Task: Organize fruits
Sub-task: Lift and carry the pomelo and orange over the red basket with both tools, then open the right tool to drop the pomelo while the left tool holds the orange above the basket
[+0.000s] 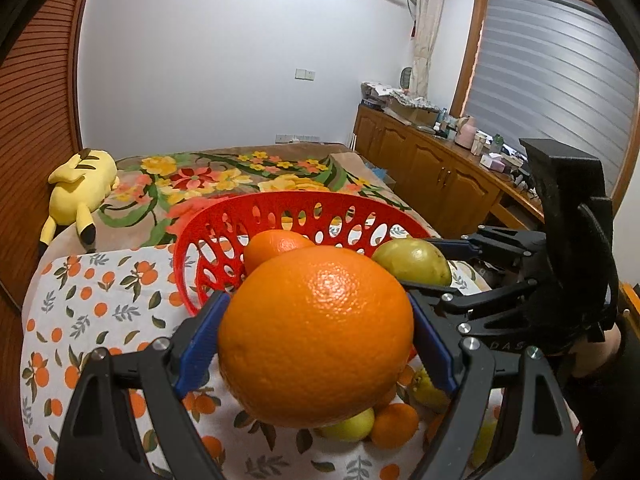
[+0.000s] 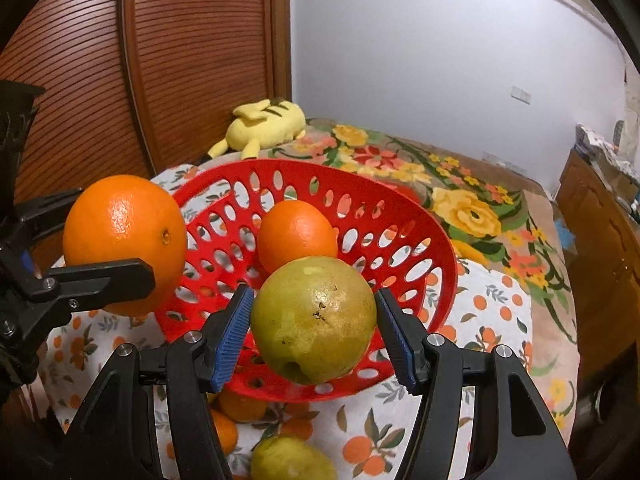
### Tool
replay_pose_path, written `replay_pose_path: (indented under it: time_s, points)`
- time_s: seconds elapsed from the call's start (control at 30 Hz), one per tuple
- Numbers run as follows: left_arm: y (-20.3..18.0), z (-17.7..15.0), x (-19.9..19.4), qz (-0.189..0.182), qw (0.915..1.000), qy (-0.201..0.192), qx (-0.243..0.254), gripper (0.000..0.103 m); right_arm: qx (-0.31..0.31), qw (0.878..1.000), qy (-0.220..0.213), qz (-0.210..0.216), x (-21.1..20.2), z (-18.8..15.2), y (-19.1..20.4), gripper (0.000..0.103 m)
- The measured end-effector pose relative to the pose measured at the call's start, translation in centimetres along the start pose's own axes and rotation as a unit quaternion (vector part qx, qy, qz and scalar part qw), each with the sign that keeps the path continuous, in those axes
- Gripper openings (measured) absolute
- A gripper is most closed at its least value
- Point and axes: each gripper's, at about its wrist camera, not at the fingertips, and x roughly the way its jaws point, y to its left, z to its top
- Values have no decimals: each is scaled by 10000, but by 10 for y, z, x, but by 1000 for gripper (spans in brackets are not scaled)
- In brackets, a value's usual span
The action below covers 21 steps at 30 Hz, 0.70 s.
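Both grippers are clamped on fruit. Left gripper (image 1: 320,340) holds a large orange (image 1: 316,336) between its blue pads (image 1: 200,344), raised in front of the near rim of the red perforated basket (image 1: 224,216). Right gripper (image 2: 316,332) grips a yellow-green pear (image 2: 314,320), its pads (image 2: 234,332) pressed on both sides, over the basket's near edge. One smaller orange (image 2: 296,234) already lies inside the basket. Below the held fruit, more oranges (image 1: 394,426) and another pear (image 2: 292,460) rest on the orange-print cloth (image 1: 100,300). A yellow plush toy (image 2: 266,122) lies on the floral blanket (image 2: 460,200) beyond.
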Motion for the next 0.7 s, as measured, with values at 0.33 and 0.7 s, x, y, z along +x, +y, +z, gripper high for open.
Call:
replay_pose_path:
  time_s: [0.33,0.7]
  points:
    - [-3,6,21,-19,9998,149,109,86,46,9998,181,75,16,-5,-11,64]
    - [-1,7,27,-18,9998,188,94,86,52,9998,159,58,19,-3,-12,64]
